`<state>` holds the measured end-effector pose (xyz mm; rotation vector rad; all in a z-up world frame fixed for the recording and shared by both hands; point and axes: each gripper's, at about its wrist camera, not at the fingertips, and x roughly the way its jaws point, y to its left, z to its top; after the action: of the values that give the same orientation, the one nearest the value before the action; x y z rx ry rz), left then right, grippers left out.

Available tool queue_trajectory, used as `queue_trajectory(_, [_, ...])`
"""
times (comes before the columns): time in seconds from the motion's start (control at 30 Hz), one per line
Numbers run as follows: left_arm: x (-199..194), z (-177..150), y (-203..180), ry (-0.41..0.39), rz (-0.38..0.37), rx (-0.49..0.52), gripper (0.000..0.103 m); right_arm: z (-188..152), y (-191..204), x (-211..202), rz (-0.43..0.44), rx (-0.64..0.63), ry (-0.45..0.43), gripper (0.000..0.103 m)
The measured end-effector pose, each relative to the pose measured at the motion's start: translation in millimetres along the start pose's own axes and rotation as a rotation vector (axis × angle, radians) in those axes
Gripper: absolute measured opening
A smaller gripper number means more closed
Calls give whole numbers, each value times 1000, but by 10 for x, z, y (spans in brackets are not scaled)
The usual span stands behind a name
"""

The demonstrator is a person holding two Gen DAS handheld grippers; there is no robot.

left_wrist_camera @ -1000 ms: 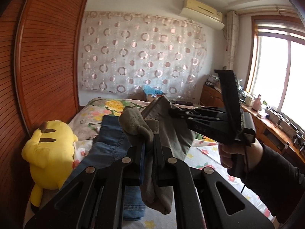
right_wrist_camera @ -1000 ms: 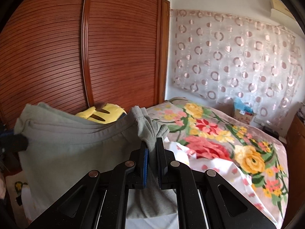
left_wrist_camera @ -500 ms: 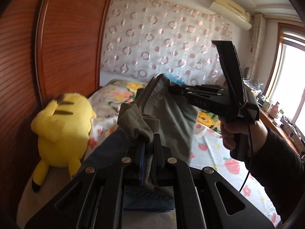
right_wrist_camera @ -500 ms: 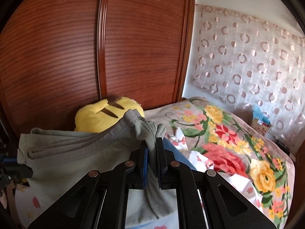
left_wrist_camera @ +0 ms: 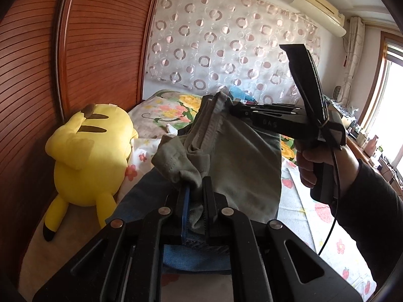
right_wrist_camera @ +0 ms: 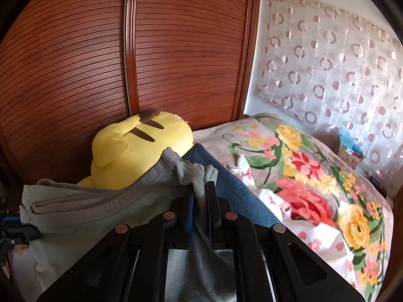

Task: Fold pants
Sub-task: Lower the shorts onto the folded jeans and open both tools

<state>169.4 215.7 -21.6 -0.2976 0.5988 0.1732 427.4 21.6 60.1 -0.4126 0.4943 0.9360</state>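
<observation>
Left wrist view: left tool (left_wrist_camera: pixel 196 196) pinches a bunched edge of the grey pants (left_wrist_camera: pixel 241 161), held above the bed (left_wrist_camera: pixel 302 216); right tool (left_wrist_camera: pixel 233 109) grips their far edge. Right wrist view: right tool (right_wrist_camera: pixel 200 197) clamps grey pants (right_wrist_camera: pixel 83 214), yellow plush toy (right_wrist_camera: pixel 131 146) behind.

Daylight is admitted through the window (left_wrist_camera: pixel 393 95), overexposed to white; edges are bowed and vignetted by fisheye distortion.

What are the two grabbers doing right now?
Left gripper: shut on the grey pants.
Right gripper: shut on the grey pants too.
</observation>
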Motion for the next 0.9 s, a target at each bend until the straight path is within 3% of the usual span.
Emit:
queue_trajectory(0.2, [-63, 32, -19, -13, 17, 17, 11, 51, -65, -223, 30, 51, -33, 21])
queue_trajectory(0.3, [-59, 75, -16, -14, 41, 39, 20, 23, -99, -383, 40, 60, -62, 21])
queue_trajectory(0.4, [-96, 92, 7, -27, 33, 31, 45, -79, -115, -482, 33, 60, -73, 21])
queue_trajectory(0.53, [-135, 112, -27, -38, 16, 36, 58, -240, -95, -534, 73, 56, -53, 21])
queue_trajectory(0.8, [260, -83, -35, 89, 19, 43, 58, -313, -226, -349, 50, 72, -3, 21])
queue_trajectory(0.9, [306, -128, -7, 100, 24, 36, 58, -269, -221, -287, 55, 81, -2, 21])
